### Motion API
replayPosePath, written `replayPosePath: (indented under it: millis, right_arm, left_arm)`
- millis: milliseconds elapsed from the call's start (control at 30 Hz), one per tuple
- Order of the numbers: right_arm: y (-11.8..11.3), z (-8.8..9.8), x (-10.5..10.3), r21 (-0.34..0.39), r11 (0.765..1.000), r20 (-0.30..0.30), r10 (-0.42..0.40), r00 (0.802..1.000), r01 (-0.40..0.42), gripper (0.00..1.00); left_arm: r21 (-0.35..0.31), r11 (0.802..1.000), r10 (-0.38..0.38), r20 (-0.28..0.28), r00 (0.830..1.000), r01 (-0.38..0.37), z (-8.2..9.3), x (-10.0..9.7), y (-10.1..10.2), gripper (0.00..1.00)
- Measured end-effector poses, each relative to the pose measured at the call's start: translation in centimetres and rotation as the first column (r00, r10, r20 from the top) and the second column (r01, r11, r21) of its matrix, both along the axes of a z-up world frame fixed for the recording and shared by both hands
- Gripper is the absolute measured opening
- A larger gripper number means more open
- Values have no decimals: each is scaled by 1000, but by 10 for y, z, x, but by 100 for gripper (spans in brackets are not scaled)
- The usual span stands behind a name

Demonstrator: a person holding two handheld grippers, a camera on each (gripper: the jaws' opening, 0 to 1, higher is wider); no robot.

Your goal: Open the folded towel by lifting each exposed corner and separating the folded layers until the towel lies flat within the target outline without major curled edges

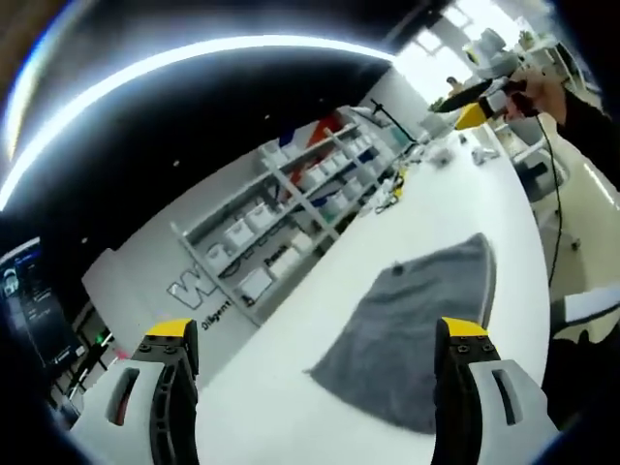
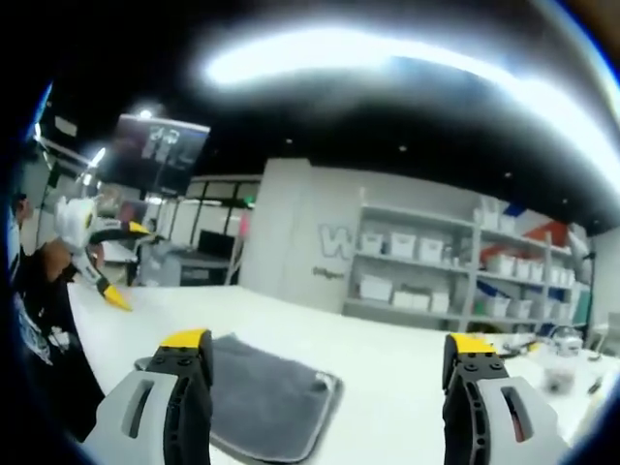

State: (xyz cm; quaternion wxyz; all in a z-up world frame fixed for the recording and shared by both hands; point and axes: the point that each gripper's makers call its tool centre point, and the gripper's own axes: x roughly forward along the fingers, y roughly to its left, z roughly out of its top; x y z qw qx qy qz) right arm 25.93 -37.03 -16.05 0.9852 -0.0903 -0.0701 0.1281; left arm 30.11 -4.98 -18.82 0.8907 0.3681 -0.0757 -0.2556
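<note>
Left gripper [image 1: 315, 339]: jaws spread wide, nothing held, raised above the white table [image 1: 291, 407]. Right gripper [image 2: 325, 354]: jaws likewise spread, empty, held clear of the surface.

Grey towel [image 1: 412, 320]: lies folded on the table, ahead of the left gripper and towards its right jaw; seen in the right gripper view [image 2: 266, 402] beside the left jaw.

Shelving [image 1: 310, 194]: noted behind the table.

Handling advice: only the top layer of an exposed corner is to be pinched, then lifted and peeled outward slowly so that edges are not curled.
</note>
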Motion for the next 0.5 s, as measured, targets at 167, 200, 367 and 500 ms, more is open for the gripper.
replayPosePath:
  millis: [167, 200, 367, 500]
  right_arm:
    - [7, 17, 12, -33, 997, -12, 69, 998, -69, 99]
    - [5, 21, 16, -46, 996, -16, 76, 997, -77, 99]
    - [2, 31, 29, -87, 992, -39, 93, 995, -97, 99]
    - [3, 32, 35, -107, 989, -52, 99, 994, -104, 99]
  left_arm:
    - [41, 999, -8, 18, 1000, 7, 8, -5, -11, 100]
    - [44, 999, -13, 20, 1000, 12, 9, -6, -13, 100]
    - [69, 997, -35, 42, 999, 32, 17, -10, -24, 100]
    - [101, 994, -45, 61, 997, 38, 18, -12, -32, 100]
